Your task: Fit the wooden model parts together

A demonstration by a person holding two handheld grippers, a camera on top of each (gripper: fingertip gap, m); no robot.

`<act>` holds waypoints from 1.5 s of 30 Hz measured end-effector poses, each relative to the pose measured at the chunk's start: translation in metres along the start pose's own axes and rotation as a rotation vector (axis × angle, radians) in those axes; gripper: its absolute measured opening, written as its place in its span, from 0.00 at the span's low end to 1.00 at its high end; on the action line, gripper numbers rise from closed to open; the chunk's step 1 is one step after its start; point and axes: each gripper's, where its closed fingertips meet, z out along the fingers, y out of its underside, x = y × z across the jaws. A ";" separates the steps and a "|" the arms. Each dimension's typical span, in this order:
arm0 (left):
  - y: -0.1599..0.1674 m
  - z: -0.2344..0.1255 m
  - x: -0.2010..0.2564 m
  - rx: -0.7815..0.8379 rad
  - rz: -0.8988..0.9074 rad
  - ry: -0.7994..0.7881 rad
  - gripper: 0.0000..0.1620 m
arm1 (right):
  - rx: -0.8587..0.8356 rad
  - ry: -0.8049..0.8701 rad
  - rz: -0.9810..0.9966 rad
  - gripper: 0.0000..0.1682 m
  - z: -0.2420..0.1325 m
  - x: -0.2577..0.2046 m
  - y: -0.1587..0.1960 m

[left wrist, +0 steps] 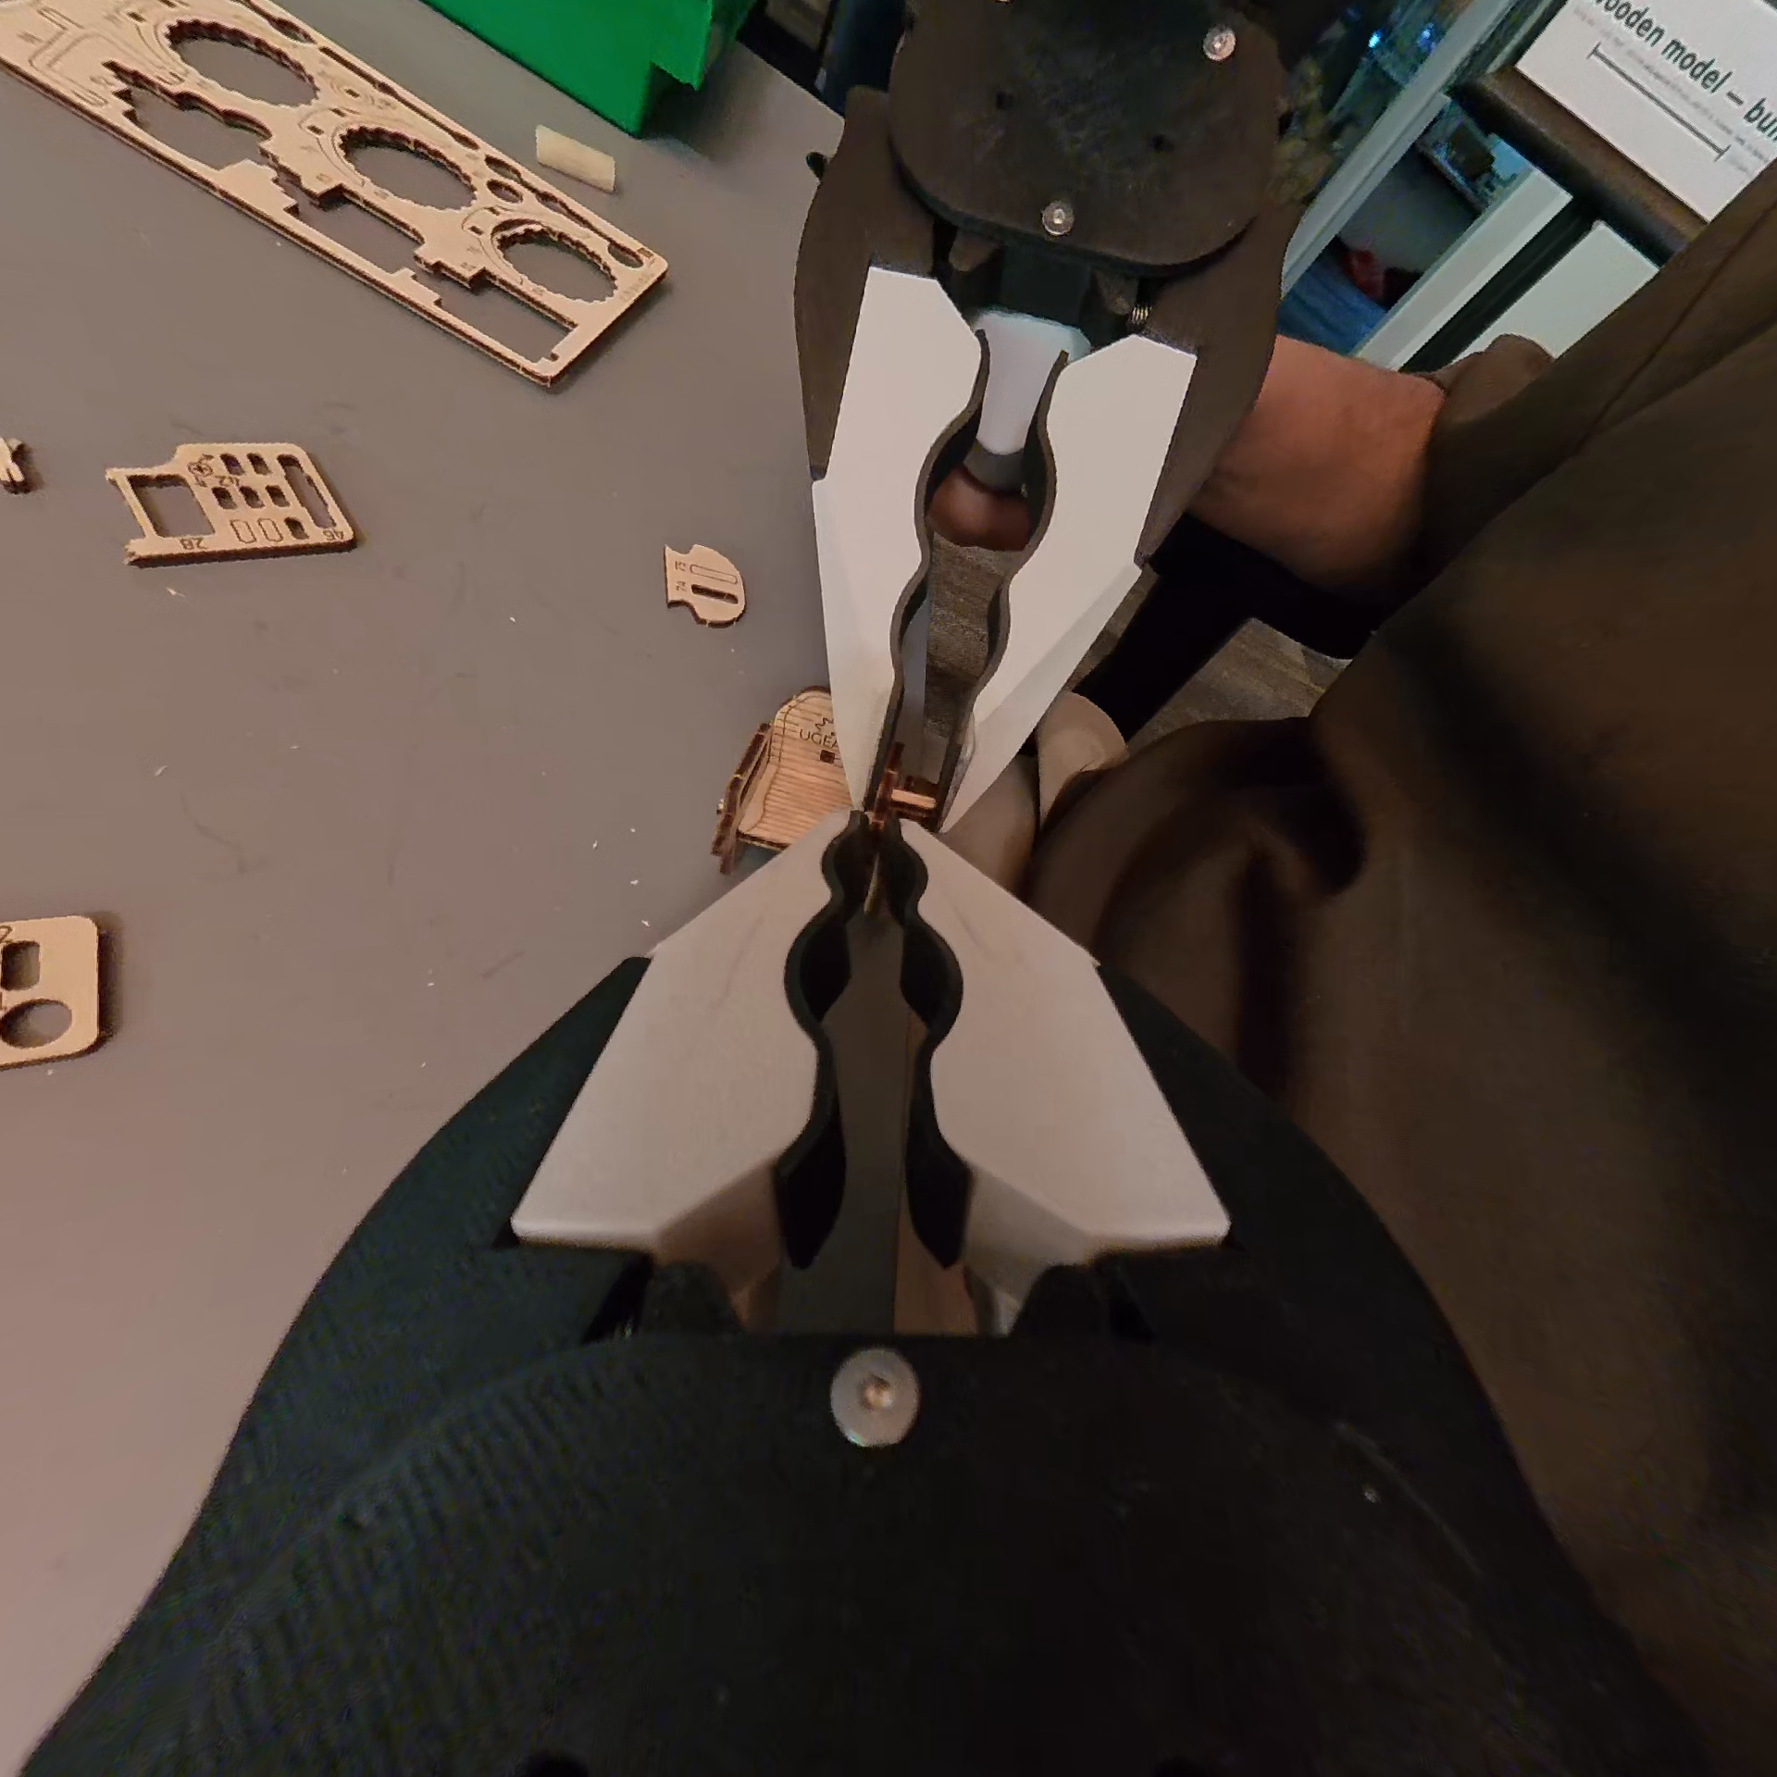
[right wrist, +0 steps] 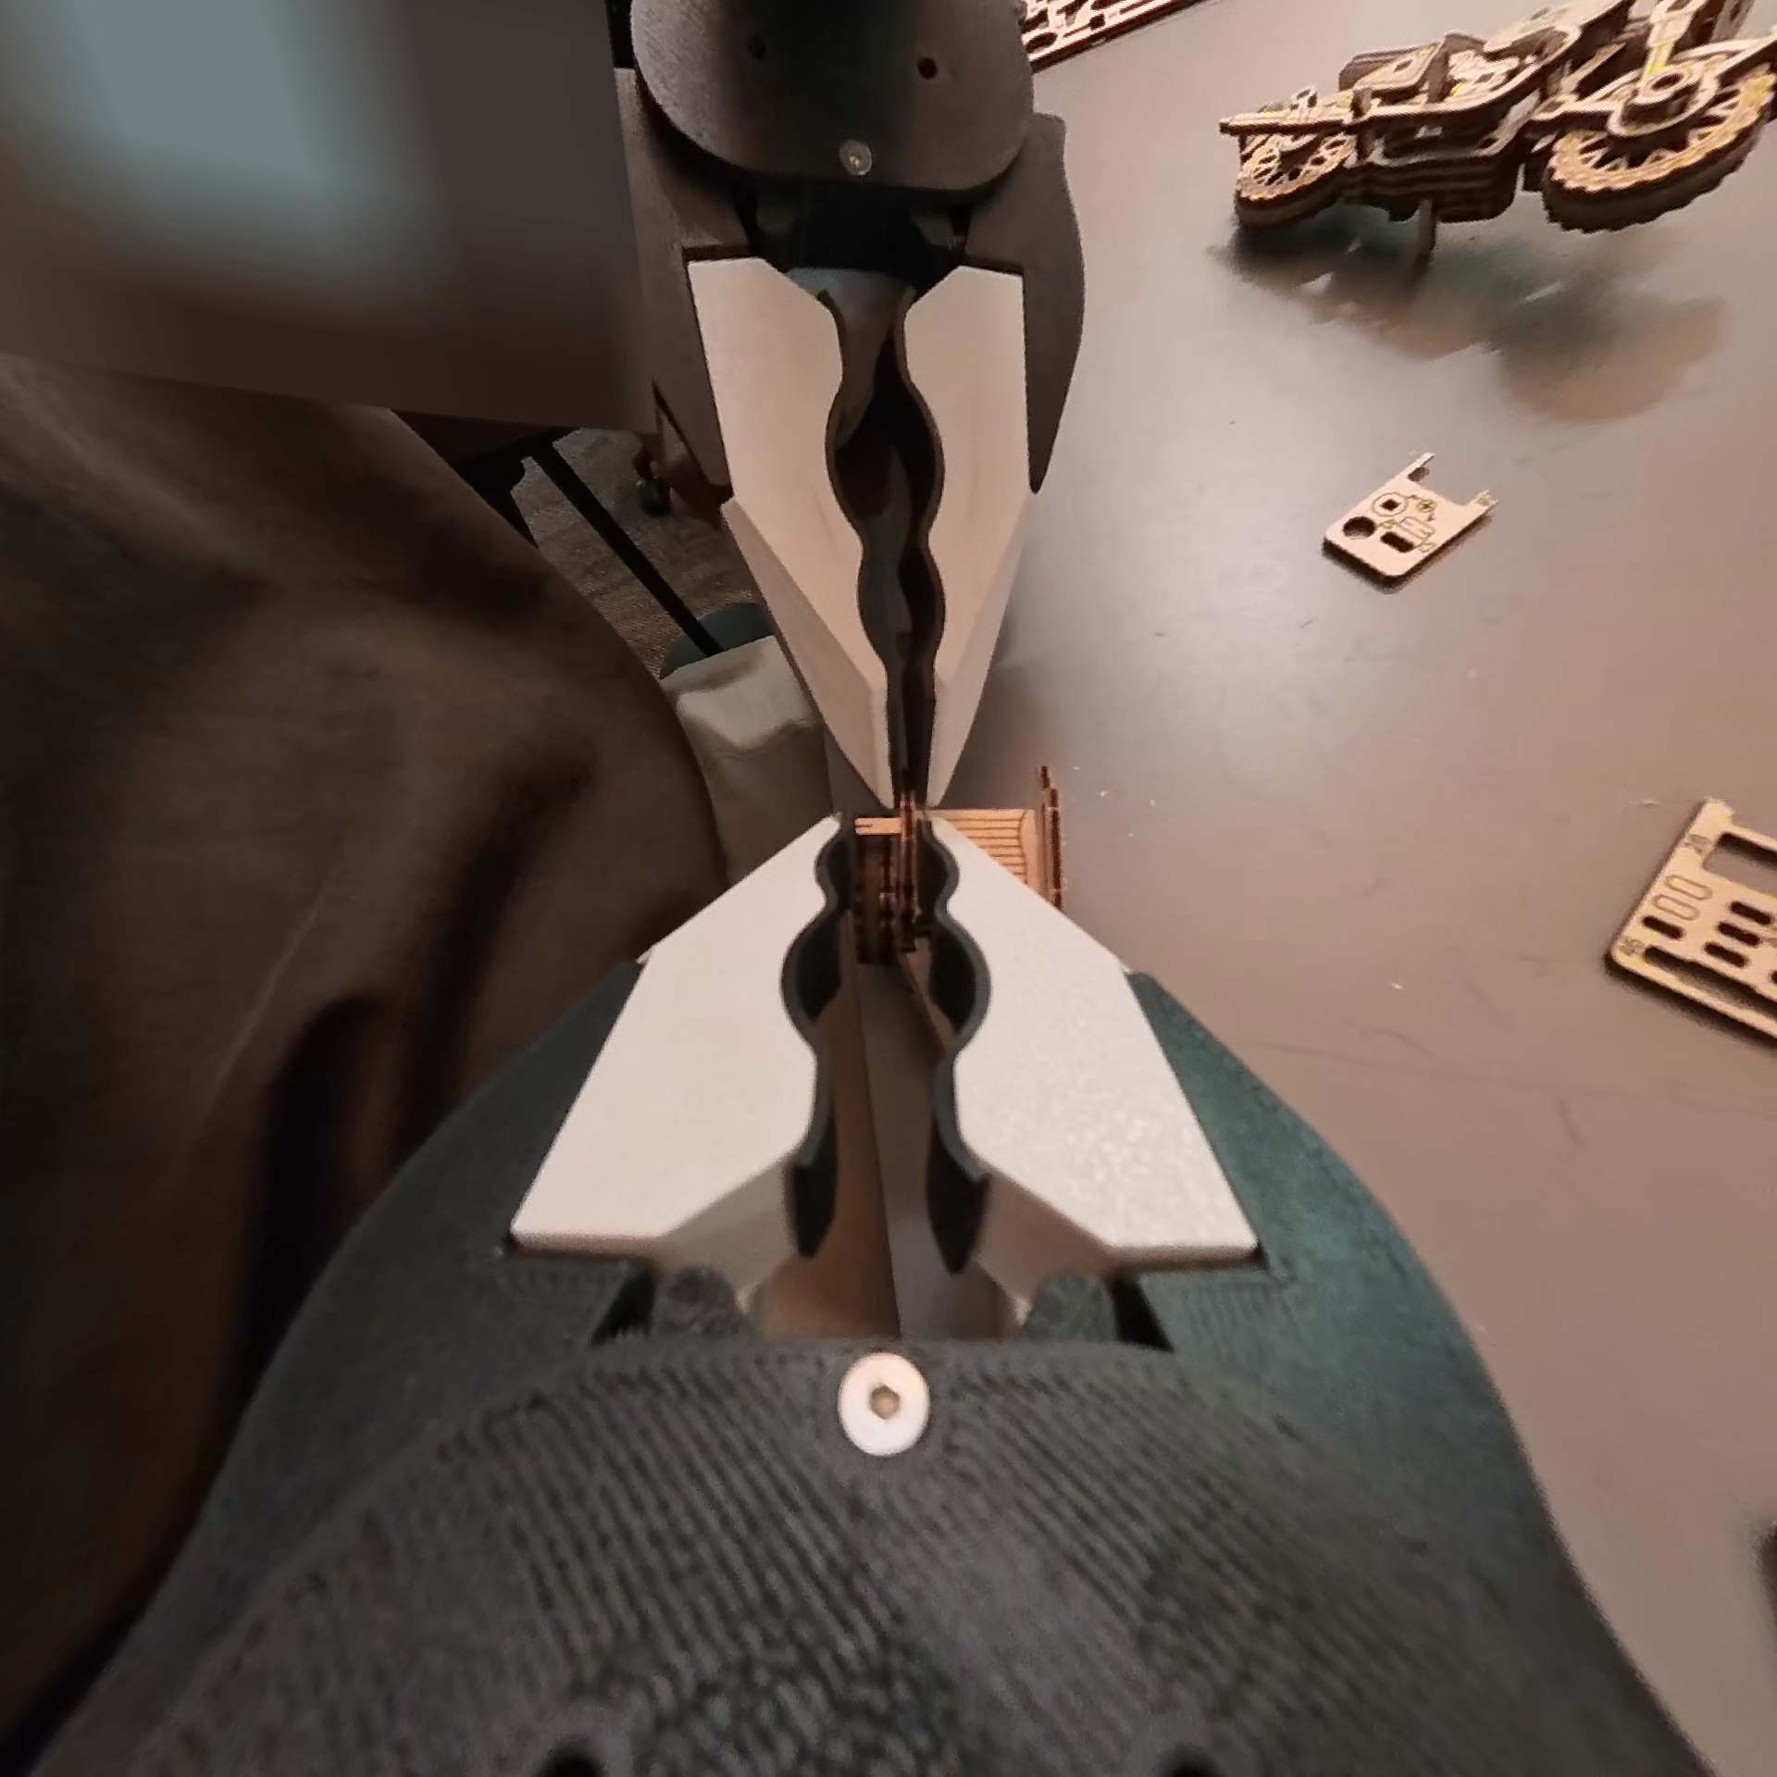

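Note:
Both grippers meet tip to tip above the near edge of the grey table [left wrist: 337,721]. My left gripper [left wrist: 870,835] is shut on a thin flat wooden part [left wrist: 872,889], held edge-on. My right gripper [right wrist: 889,838] is shut on a small layered wooden sub-assembly [right wrist: 880,894]. In the left wrist view the right gripper [left wrist: 894,790] comes down from above with that sub-assembly [left wrist: 913,796] at its tips. In the right wrist view the left gripper [right wrist: 909,784] comes down from above. The two wooden parts touch where the tips meet; the joint itself is hidden.
A partly built slatted wooden piece [left wrist: 784,784] lies just beyond the tips. An emptied wooden parts sheet [left wrist: 337,173], a green box [left wrist: 615,48] and several loose flat parts [left wrist: 231,505] lie on the table. A finished wooden model [right wrist: 1539,125] stands farther off. A person's brown clothing [left wrist: 1442,962] is close by.

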 end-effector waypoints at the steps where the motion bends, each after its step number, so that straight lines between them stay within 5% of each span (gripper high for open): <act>1: 0.000 0.000 0.000 -0.001 0.001 0.001 0.00 | 0.000 -0.001 0.003 0.07 0.000 0.000 0.000; 13: -0.004 -0.003 -0.001 0.029 0.000 0.000 0.00 | 0.057 0.062 -0.074 0.18 -0.006 0.008 -0.004; 28: -0.004 -0.002 0.000 0.025 0.011 0.000 0.00 | 0.082 -0.017 -0.003 0.07 -0.006 0.003 -0.005; 45: -0.002 -0.001 0.000 0.011 0.003 0.000 0.00 | 0.020 0.018 -0.033 0.06 -0.004 0.001 -0.003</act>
